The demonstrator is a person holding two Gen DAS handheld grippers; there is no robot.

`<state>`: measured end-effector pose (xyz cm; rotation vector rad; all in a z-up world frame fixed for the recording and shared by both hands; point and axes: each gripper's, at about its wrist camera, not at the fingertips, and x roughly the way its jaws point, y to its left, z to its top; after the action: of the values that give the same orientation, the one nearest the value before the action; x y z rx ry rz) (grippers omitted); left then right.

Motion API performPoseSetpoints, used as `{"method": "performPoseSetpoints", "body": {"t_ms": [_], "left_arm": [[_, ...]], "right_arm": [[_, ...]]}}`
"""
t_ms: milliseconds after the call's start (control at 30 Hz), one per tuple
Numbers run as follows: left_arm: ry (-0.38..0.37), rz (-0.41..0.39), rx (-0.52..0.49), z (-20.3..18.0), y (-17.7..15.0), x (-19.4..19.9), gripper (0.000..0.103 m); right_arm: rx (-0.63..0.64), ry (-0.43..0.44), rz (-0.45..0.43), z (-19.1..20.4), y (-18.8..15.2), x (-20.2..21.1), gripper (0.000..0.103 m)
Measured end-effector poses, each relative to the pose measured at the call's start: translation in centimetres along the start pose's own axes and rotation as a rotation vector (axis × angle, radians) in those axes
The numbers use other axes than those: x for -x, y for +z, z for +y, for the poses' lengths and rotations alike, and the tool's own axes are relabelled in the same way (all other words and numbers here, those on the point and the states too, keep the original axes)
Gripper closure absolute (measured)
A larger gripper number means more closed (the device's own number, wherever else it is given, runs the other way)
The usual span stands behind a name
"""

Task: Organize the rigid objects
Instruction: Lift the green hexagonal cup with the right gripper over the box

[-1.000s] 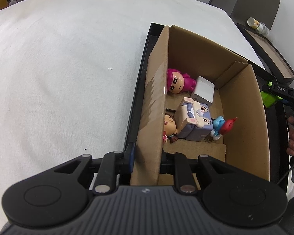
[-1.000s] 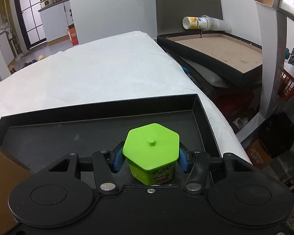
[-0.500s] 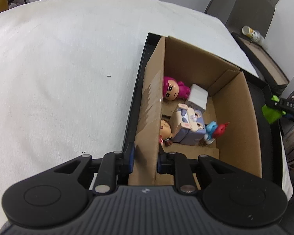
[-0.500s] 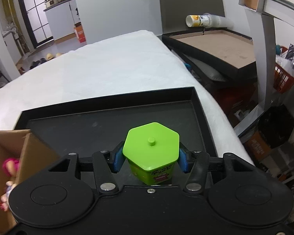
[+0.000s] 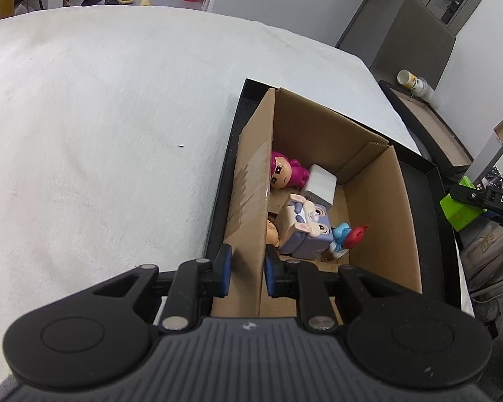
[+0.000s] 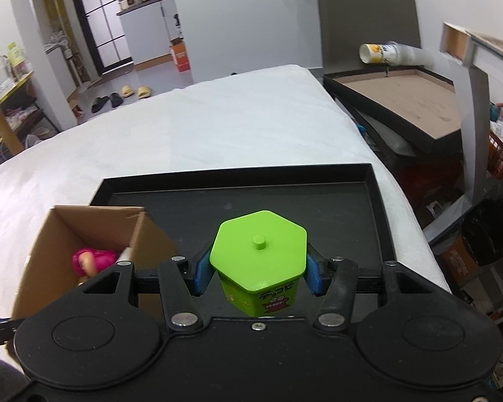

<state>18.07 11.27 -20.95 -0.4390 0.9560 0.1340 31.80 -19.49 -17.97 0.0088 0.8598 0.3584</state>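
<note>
A cardboard box (image 5: 379,221) stands in a black tray (image 5: 432,181) on a white bed. Inside lie a pink-haired figure (image 5: 283,174), a white block (image 5: 320,184), a lilac cube toy (image 5: 303,229) and a blue and red figure (image 5: 347,234). My left gripper (image 5: 245,269) is shut on the box's left wall near its front corner. My right gripper (image 6: 256,273) is shut on a green hexagonal container (image 6: 259,261) and holds it above the tray (image 6: 238,181), right of the box (image 6: 50,244). The container also shows in the left wrist view (image 5: 457,207).
The white bed (image 5: 100,134) spreads left and beyond the tray. Right of the bed stands a second black tray with a brown bottom (image 6: 395,93) and a lying stack of paper cups (image 6: 382,53). A black bin and red basket (image 6: 501,157) are on the floor.
Both grippers have risen and drawn back. The right gripper with the green container has shifted left, so the box and pink figure now show in its view.
</note>
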Motion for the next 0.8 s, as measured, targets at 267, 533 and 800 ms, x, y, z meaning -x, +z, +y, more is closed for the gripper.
{"method": "performPoseSetpoints", "body": {"t_ms": [267,533,800], "left_arm": [[-0.009,-0.003,-0.010,0.2,-0.2,0.2,0.086],[-0.014,0.010,-0.006,0.4,-0.1,-0.3,0.087],[-0.020,0.010,-0.010,0.5,-0.1,-0.4,0.087]], "right_arm": [[0.055,0.025,0.011,2.6,1.1,1.3,0.050],[0.120,0.063,0.008,5.9,2.1,2.7,0.050],[0.182,0.105,0.008,8.6,3.1,3.1,0.050]]}}
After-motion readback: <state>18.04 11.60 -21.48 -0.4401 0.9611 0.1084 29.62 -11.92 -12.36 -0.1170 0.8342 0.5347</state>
